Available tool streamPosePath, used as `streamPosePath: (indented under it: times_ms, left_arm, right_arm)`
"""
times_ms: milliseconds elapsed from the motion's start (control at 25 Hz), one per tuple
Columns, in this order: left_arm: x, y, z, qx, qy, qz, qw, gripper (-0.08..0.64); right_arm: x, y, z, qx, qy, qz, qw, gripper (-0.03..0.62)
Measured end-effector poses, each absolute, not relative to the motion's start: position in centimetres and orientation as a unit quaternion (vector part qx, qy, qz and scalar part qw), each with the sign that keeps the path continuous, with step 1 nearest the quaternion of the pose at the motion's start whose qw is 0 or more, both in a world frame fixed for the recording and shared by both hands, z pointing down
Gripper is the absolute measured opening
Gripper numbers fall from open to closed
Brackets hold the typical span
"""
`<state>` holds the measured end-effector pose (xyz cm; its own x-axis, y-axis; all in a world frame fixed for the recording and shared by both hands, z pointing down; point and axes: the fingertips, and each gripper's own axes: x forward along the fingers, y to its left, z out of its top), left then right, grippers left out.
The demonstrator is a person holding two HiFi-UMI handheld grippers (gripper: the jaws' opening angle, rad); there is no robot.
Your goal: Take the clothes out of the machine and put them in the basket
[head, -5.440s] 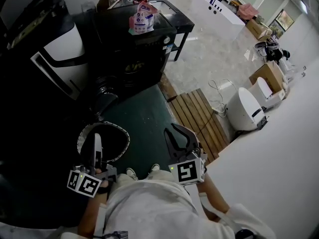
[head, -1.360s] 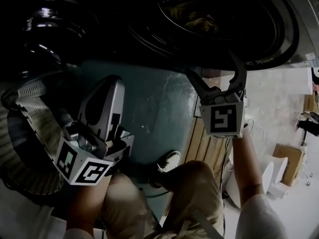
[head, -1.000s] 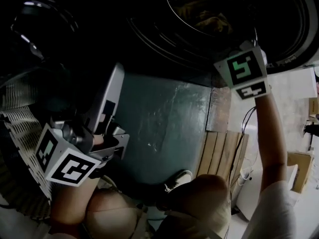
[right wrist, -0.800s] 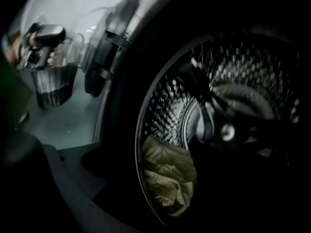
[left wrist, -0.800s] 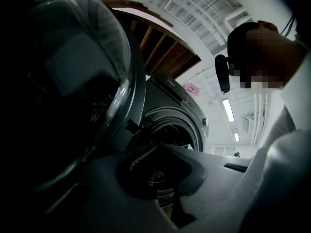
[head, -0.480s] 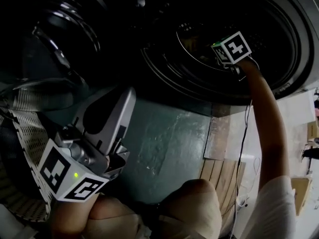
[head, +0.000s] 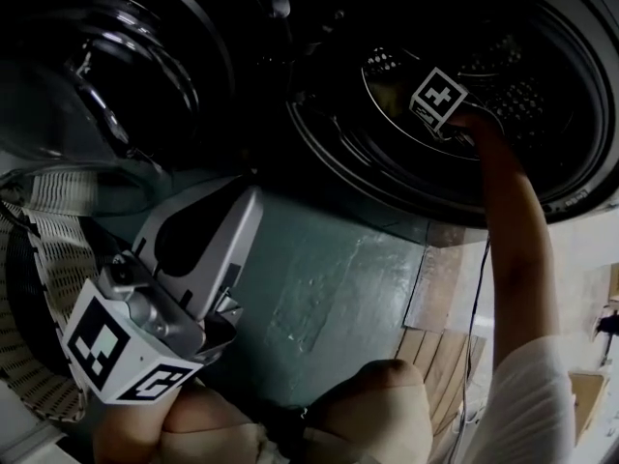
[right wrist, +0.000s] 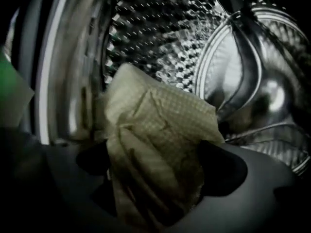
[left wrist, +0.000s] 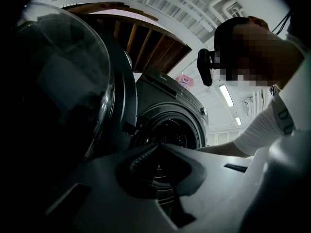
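In the machine's drum (right wrist: 160,28), the right tool (right wrist: 158,171) has just been spreading its jaws. They stand released on either side of a crumpled yellow checked cloth (right wrist: 155,115), which lies against the perforated wall. The left tool (left wrist: 156,145) is clenched on nothing, outside the machine beside the white basket (head: 48,259).

The right hand-held gripper (right wrist: 154,178) has moved from outside the machine (head: 571,193) into its drum; its jaws have just opened wider, with the checked cloth (right wrist: 160,120) between them.
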<state>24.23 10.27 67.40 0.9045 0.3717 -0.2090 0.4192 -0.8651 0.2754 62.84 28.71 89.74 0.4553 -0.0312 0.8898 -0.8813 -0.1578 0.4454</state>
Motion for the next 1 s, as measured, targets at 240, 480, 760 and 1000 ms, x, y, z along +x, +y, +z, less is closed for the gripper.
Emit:
streamPosePath:
  times_ms: [240,480,760,1000]
  left_arm:
    - [24.5,10.1,67.6,0.966,0.198,-0.069,0.153,0.014]
    - [24.9,9.3,67.5,0.968,0.183,-0.074,0.156,0.014]
    - [25.1,9.9,67.4,0.966,0.191,-0.078,0.155,0.014]
    - [25.8,10.7,67.8,0.959,0.209,-0.083,0.17,0.014]
  right_arm:
    - [64.9,28.1,91.5,0.661,-0.33,0.374,0.56,0.545]
    - [64.4,28.0,92.9,0.647,-0.342,0.396,0.555,0.468]
    - [64.0,28.3,91.2,0.651,-0.304,0.345,0.603,0.208]
    - [63.1,27.0,87.1,0.705,-0.313,0.255,0.583,0.163]
